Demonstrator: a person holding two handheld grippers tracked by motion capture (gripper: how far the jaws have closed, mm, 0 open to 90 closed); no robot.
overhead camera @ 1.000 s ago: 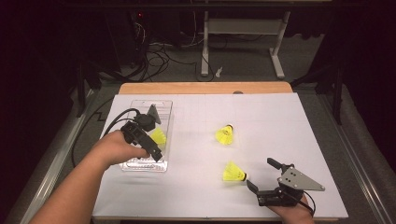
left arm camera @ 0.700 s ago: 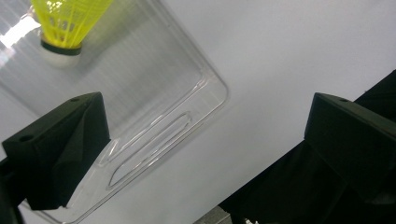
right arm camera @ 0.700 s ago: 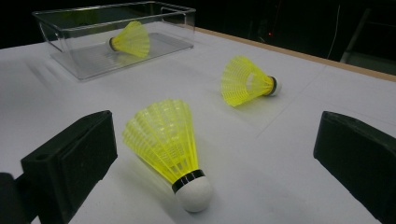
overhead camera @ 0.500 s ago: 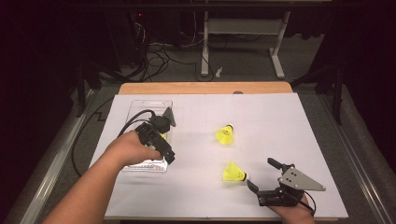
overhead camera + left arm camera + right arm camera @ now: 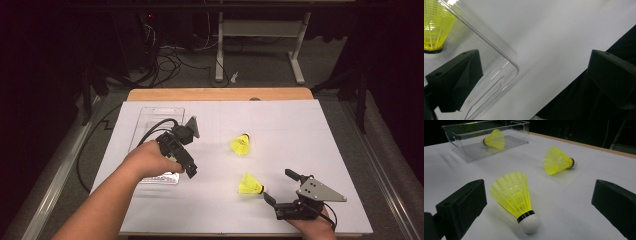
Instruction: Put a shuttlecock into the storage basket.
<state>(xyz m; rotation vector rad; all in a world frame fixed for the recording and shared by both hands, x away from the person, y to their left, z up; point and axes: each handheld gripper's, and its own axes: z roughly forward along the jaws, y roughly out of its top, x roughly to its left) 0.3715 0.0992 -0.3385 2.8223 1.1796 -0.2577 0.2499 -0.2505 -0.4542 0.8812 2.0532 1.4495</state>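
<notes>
Desk (image 5: pixel 280 125): clear tray (image 5: pixel 150 120) near left edge, one shuttle (image 5: pixel 494 139) inside. Left tongs (image 5: pixel 187 162) wide open, empty, over tray's near corner. Right tongs (image 5: pixel 280 192) wide open, empty, flanking near shuttle (image 5: pixel 250 184) by front edge. Shuttle looks featherlight, skirt crushable; grip cork end.

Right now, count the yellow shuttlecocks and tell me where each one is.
3. One shuttlecock in the tray lies inside the clear tray; a middle shuttlecock lies on the white table; the nearest shuttlecock lies between the right gripper jaws. None seems hidden.
</notes>
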